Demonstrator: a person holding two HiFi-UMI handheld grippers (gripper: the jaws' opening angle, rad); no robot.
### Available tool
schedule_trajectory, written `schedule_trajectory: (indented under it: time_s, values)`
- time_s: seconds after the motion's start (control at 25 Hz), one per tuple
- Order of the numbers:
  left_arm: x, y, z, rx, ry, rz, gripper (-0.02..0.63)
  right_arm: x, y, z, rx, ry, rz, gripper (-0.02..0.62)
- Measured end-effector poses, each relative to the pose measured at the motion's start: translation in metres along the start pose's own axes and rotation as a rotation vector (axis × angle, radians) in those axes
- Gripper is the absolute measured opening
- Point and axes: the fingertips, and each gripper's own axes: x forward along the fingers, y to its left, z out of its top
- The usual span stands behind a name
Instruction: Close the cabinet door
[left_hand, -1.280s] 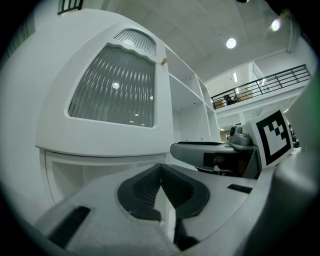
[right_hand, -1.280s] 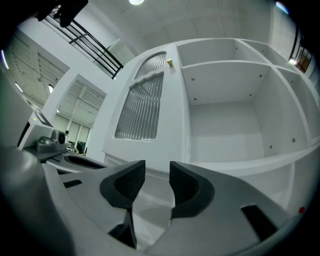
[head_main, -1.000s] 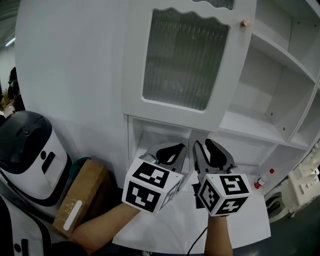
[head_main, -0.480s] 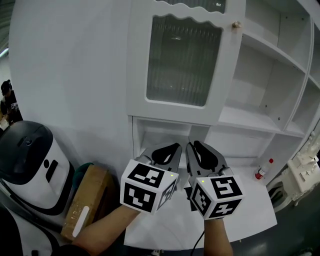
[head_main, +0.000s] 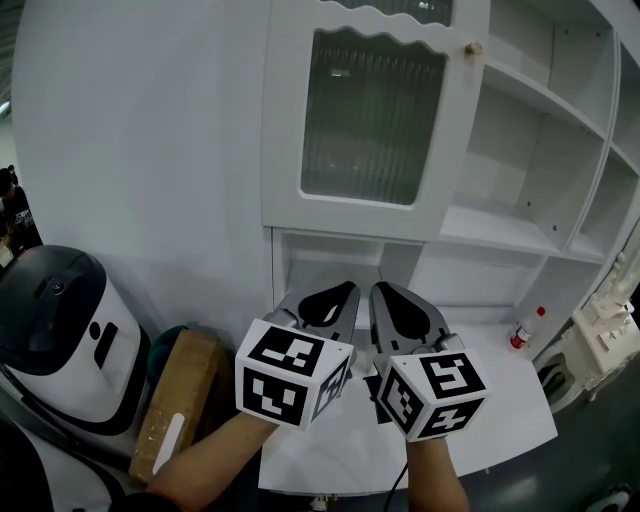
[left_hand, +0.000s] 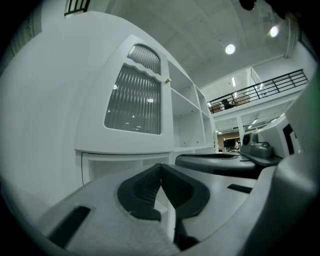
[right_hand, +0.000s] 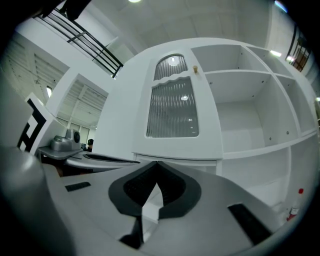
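Now, door: cabinet door (head_main: 365, 120) is standing open above both grippers, baring the shelves (head_main: 520, 95)
Left gripper (head_main: 337, 292): I'm holding it clenched, empty
Right gripper (head_main: 388, 295): I'm holding it clenched, empty, probably for pushing

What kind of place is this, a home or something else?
Probably a large hall or test lab, not a home: a mezzanine railing under a high ceiling with round lights, and a white cabinet standing beside a white-and-black machine.

White cabinet door (head_main: 365, 120) w/ ribbed glass, small knob (head_main: 473, 48) top-right — upright, looks approx. shut.
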Motion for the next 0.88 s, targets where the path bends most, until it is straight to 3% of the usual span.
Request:
schedule_trajectory:
  time_s: [0.88]
  values:
    - [0.0064,0.0018,-0.0014,0.003,0.005,-0.017,0.014,0.0032,-0.0019,-0.0061,-0.003,0.018,-0.005,0.020]
